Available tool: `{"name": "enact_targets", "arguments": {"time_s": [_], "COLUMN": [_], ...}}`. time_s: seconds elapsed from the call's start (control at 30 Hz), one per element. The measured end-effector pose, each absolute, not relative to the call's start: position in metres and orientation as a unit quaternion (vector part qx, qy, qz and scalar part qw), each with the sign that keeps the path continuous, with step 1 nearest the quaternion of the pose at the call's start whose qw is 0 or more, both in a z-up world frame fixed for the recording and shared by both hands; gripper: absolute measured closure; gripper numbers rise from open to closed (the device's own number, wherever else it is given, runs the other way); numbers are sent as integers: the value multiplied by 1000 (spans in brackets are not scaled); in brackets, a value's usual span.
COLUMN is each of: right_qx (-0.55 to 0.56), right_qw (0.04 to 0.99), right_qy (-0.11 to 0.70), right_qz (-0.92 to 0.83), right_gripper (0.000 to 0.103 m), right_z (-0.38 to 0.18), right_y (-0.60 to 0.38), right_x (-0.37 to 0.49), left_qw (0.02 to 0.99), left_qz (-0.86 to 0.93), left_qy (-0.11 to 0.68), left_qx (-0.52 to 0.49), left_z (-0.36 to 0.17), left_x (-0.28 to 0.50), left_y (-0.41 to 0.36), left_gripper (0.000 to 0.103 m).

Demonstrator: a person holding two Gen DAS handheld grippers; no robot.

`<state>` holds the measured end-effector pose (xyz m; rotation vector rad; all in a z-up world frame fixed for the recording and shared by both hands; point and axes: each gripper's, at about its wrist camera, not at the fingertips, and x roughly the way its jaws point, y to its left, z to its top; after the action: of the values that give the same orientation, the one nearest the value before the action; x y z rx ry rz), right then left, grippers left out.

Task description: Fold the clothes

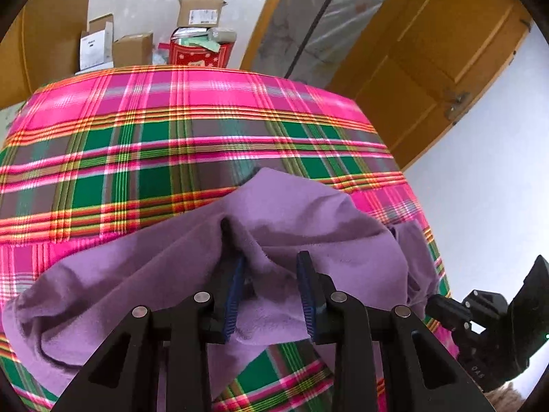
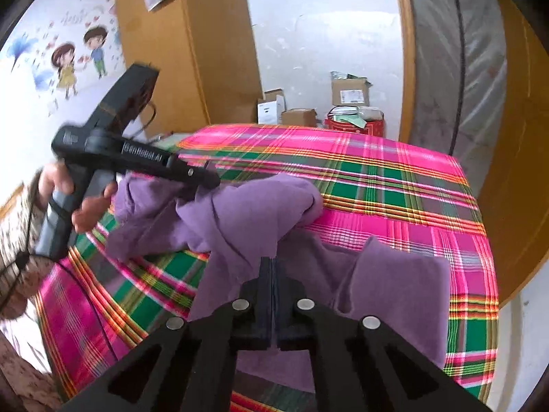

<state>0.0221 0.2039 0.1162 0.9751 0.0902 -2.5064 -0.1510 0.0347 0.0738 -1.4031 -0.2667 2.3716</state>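
Purple garment (image 2: 247,216) bunched on near side of my plaid bedspread (image 2: 394,185). My left gripper (image 1: 271,261) half-open, fabric bunched between pads, grip unclear. My right gripper (image 2: 272,264) fully closed, pinching a fold.

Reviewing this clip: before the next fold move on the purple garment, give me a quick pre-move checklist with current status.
1. Left gripper has cloth: jaws apart, soft purple fleece garment bunched between them; pads pressing, cannot tell.
2. Right gripper grip: jaws fully together at the garment's edge; cloth pinched, cannot tell.
3. Garment flat: not ok, crumpled and humped in the middle.
4. Garment fully on the pink and green plaid bedspread: cannot tell, near edge hidden.
5. Bedspread beyond the garment free for folding: ok.
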Motion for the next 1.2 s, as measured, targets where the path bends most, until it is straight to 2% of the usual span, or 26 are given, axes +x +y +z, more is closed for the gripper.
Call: {"name": "enact_targets", "arguments": {"time_s": [0.03, 0.17, 0.23, 0.3, 0.4, 0.47, 0.5, 0.63, 0.83, 1.1, 1.2], "right_qx": [352, 336, 331, 336, 345, 349, 346, 331, 308, 282, 281], "right_qw": [229, 244, 245, 236, 219, 210, 208, 187, 140, 120, 106], "right_qy": [39, 77, 96, 99, 98, 98, 99, 92, 58, 86, 96], "right_qz": [-907, -906, -906, -906, -907, -908, -909, -920, -939, -948, -949], "right_gripper": [100, 82, 78, 78, 78, 97, 99, 101, 102, 102, 102], "right_z": [114, 108, 106, 104, 101, 100, 100, 107, 128, 158, 160], "right_y": [200, 181, 173, 172, 172, 173, 174, 181, 199, 192, 190], "right_x": [24, 31, 29, 23, 12, 7, 7, 7, -1, -20, -34], "left_qw": [183, 171, 161, 154, 148, 151, 151, 148, 117, 79, 70], "left_qz": [842, 837, 841, 841, 840, 841, 842, 847, 865, 866, 868], "left_qy": [-91, -89, -83, -86, -94, -90, -89, -93, -87, -112, -93], "left_qx": [-500, -512, -510, -512, -513, -511, -510, -502, -481, -481, -483], "left_z": [73, 70, 71, 71, 69, 69, 69, 72, 81, 68, 61], "left_x": [-151, -150, -150, -152, -153, -150, -148, -137, -107, -91, -91], "left_y": [35, 33, 32, 29, 25, 23, 22, 8, -27, -68, -68], "left_gripper": [71, 71, 71, 71, 71, 71, 71, 66, 65, 65, 65]}}
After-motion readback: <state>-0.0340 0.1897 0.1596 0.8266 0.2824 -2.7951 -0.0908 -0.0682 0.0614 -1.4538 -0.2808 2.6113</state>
